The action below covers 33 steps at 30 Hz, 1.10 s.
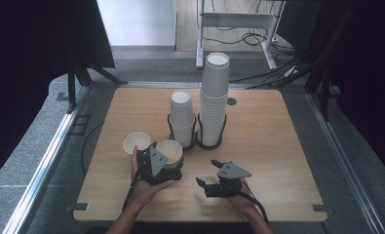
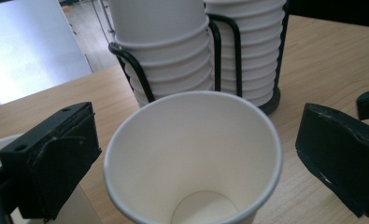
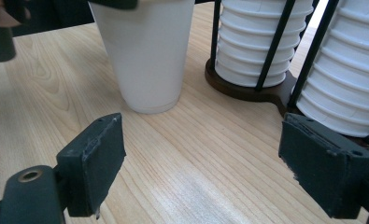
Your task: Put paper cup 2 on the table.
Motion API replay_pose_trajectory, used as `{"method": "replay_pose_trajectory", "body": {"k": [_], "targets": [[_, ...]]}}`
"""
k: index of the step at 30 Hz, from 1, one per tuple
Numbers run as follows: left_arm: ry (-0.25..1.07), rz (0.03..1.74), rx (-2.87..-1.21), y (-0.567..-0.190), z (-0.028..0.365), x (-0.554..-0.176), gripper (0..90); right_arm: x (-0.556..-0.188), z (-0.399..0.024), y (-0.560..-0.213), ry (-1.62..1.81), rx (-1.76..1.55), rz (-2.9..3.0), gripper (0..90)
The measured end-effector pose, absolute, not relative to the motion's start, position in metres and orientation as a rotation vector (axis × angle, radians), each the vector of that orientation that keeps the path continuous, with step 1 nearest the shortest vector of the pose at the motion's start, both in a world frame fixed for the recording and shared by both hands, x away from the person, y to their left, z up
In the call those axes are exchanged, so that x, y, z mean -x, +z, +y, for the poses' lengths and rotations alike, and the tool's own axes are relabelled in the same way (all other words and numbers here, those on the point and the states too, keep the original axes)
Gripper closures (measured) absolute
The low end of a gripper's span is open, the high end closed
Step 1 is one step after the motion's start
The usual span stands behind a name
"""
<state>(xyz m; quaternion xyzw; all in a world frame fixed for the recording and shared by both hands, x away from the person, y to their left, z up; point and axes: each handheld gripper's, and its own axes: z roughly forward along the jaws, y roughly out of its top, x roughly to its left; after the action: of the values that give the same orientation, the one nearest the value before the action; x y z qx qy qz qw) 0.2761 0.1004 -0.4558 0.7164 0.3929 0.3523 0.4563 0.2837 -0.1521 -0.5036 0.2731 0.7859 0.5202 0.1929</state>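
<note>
left hand-held gripper [image 1: 166,157] astride upright cup [image 1: 170,152]

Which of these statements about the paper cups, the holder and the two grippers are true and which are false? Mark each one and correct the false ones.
1. The left gripper has its fingers clamped on a cup. False: they stand apart from the cup between them.
2. Two cup stacks stand in a black wire holder. True.
3. The taller stack is on the left in the high view. False: it is on the right, the shorter stack on the left.
4. The right gripper is open and holds nothing. True.
5. A second loose cup stands on the table. True.
</note>
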Motion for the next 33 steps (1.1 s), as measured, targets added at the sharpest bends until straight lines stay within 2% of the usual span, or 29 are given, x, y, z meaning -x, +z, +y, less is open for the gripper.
{"method": "replay_pose_trajectory", "body": {"k": [16, 26, 33], "targets": [[0.626, 0.797, -1.738, -0.43, 0.097, -0.251, 1.0, -0.284, -0.156, -0.499, 1.461, -0.768, 2.184, 14.2], [0.538, 0.727, -1.787, -0.434, 0.086, -0.244, 2.2, -0.28, -0.166, -0.495, 1.47, -0.777, 2.162, 14.2], [0.499, 0.708, -1.857, -0.449, 0.082, -0.235, 4.0, -0.267, -0.189, -0.49, 1.478, -0.813, 2.12, 14.9]]}}
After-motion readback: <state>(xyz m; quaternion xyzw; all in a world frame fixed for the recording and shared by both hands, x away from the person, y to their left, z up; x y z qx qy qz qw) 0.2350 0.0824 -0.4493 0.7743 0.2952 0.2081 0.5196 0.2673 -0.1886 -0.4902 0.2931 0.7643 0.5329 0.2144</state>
